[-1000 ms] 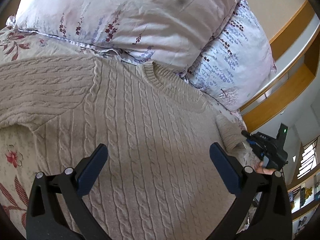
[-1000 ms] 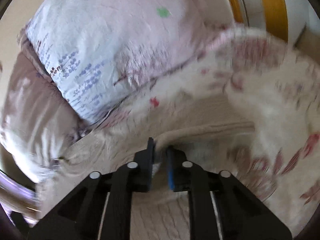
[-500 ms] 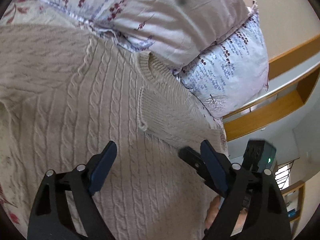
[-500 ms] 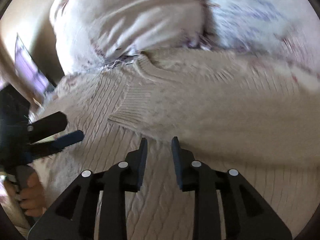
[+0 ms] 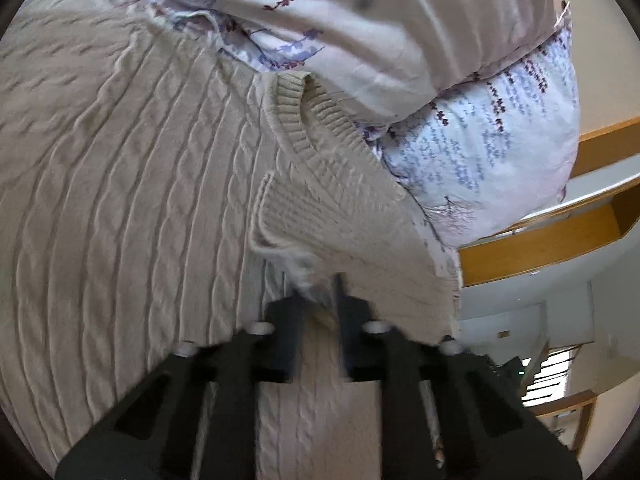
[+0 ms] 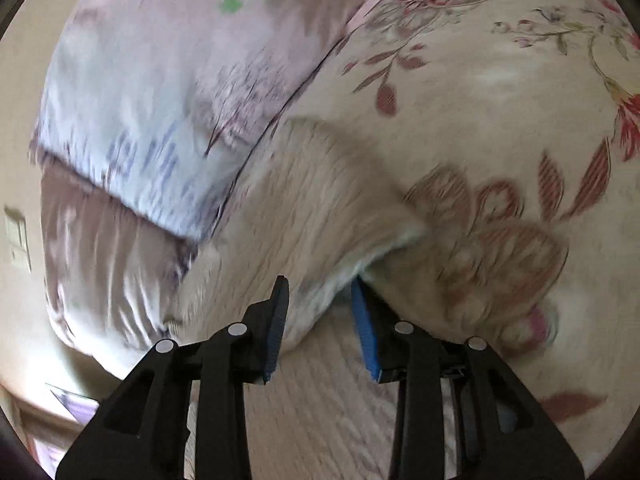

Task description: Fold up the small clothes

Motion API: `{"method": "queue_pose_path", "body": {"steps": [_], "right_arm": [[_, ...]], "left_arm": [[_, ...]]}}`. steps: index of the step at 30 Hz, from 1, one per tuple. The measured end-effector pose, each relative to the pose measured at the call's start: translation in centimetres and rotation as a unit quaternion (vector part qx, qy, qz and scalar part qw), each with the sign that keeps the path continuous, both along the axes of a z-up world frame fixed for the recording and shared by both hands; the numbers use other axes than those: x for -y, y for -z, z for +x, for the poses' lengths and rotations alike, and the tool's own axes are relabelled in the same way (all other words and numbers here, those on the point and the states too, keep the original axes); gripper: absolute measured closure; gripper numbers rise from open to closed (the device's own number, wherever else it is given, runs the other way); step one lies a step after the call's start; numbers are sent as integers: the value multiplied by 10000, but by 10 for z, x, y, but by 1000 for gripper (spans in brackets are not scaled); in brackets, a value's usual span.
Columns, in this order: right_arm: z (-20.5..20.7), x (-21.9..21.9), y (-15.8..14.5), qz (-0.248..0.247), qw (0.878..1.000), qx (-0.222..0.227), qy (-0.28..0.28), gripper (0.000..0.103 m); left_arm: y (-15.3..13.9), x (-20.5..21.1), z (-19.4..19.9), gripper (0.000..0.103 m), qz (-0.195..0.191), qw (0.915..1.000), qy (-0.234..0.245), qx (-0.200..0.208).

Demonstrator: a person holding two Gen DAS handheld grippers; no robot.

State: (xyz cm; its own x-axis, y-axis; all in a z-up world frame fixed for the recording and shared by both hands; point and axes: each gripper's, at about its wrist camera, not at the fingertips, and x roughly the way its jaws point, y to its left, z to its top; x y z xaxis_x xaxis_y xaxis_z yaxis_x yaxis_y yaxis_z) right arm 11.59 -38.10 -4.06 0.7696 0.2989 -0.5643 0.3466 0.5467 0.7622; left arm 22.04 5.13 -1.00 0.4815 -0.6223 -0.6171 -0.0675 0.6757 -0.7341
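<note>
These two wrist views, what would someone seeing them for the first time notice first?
A beige cable-knit sweater fills the left wrist view, spread on the bed with one sleeve cuff folded across its chest. The left gripper pinches the knit just below that cuff. Flowered pillows are stacked beyond the collar, and in the blurred right wrist view the right gripper straddles a sweater fold beside the floral bedsheet.

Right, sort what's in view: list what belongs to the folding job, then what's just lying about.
Part of the job:
- cable-knit sweater, its sleeve folded over the front
- left gripper, jaws close around knit
- right gripper, jaws apart at the sweater's edge

Just lying about:
- pillows
- floral bedsheet
</note>
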Motion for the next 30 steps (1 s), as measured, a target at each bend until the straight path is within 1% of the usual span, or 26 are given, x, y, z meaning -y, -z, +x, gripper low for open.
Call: {"method": "queue_pose_path", "body": {"steps": [1,3,5,7,9,11,14,15,16,17,18,19,20,21,22,23,25,27,29,30], "right_arm": [[2,2,-1,-32,10000,48,72,80],[5,-1,-6,-145,9997,151,110,91],[0,-7,-14,-297,9989,354,58,92],[-9,-14,-17,-494,9976,478,-76,92],[-11,-24,-15,-657,9966,453,-202,93],[-8,-35,-11,-889,9952,286,-285,93],[-1,-47,-3,-1278,9913,-45,-318,93],[-1,-48,-2,-1362,9901,-58,-325,93],[-3,-52,-6,-1541,9875,-107,-324,90],[-5,-54,-7,-1626,9860,-135,-341,87],[-6,-56,-10,-1699,9847,-156,-353,78],[-10,-58,-13,-1757,9837,-133,-374,68],[-13,-60,-16,-1781,9832,-106,-395,63],[-17,-62,-18,-1801,9827,-61,-428,55],[-21,-63,-20,-1812,9823,7,-470,54],[-26,-67,-23,-1834,9814,116,-556,54],[-31,-74,-25,-1854,9793,286,-760,54],[-31,-84,-27,-1791,9777,425,-1016,54],[-29,-95,-26,-1712,9745,520,-1354,54],[-28,-101,-25,-1690,9726,565,-1496,54]], "left_arm": [[-2,0,1,95,69,10000,9,55],[-13,-3,-2,96,189,9995,20,261],[-23,-9,-6,96,293,9986,28,438],[-30,-18,-13,96,577,9966,-63,585],[-30,-26,-15,96,777,9951,-114,607],[-22,-31,-13,96,946,9944,-173,445],[-9,-31,-10,95,1088,9937,-158,195],[-6,-30,-10,94,1144,9932,-130,139],[-6,-30,-12,91,1155,9931,-132,171],[-8,-32,-16,90,1152,9931,-121,179],[-10,-36,-20,87,1092,9938,-127,178],[-13,-42,-26,79,988,9948,-126,224],[-16,-46,-31,69,922,9953,-128,273],[-21,-55,-40,64,825,9958,-139,362],[-25,-65,-51,59,753,9960,-181,443],[-28,-77,-61,57,700,9959,-264,508],[-33,-109,-86,56,576,9949,-540,627],[-34,-144,-109,56,541,9916,-962,679],[-33,-189,-136,58,617,9825,-1643,630],[-31,-204,-144,58,643,9782,-1884,587]]}}
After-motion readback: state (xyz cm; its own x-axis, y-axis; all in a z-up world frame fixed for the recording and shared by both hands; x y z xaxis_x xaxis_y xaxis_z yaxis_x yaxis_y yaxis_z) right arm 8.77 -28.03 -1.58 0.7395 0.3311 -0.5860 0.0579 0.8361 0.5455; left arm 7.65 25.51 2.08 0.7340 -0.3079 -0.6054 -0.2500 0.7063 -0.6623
